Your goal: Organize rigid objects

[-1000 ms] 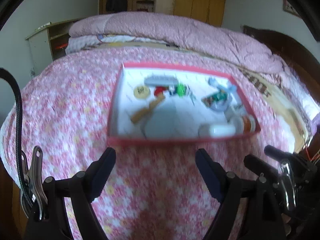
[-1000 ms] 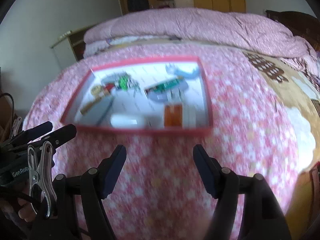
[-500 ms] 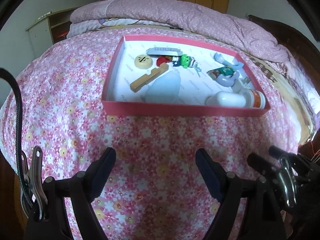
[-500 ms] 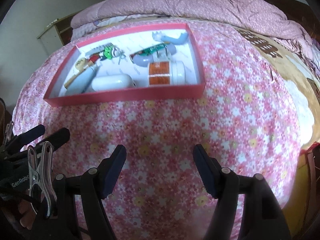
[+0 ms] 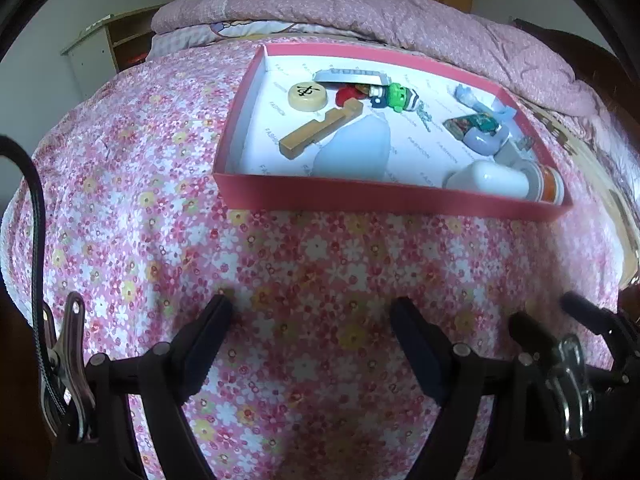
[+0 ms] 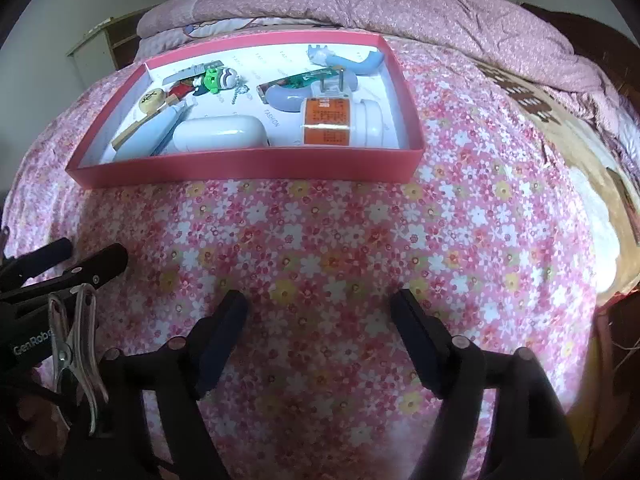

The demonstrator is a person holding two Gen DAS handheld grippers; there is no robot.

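Note:
A red tray (image 5: pixel 384 196) with a white inside lies on the flowered bedspread; it also shows in the right wrist view (image 6: pixel 248 170). In it lie a white case (image 6: pixel 220 134), an orange-labelled bottle (image 6: pixel 340 122), a wooden piece (image 5: pixel 320 128), a round wooden token (image 5: pixel 307 96), a green toy figure (image 5: pixel 396 98), a pale blue cup (image 5: pixel 486 142) and other small items. My left gripper (image 5: pixel 312 316) is open and empty over the bedspread, short of the tray. My right gripper (image 6: pixel 320 312) is open and empty, also short of the tray.
A folded pink quilt (image 6: pixel 380 0) lies across the head of the bed behind the tray. A small cabinet (image 5: pixel 104 48) stands at the back left. The bed's right edge (image 6: pixel 612 240) drops off beyond a yellow-brown sheet.
Both grippers have moved forward and tilted down toward the bed, so the tray looks nearer and larger. Both stay open and empty.

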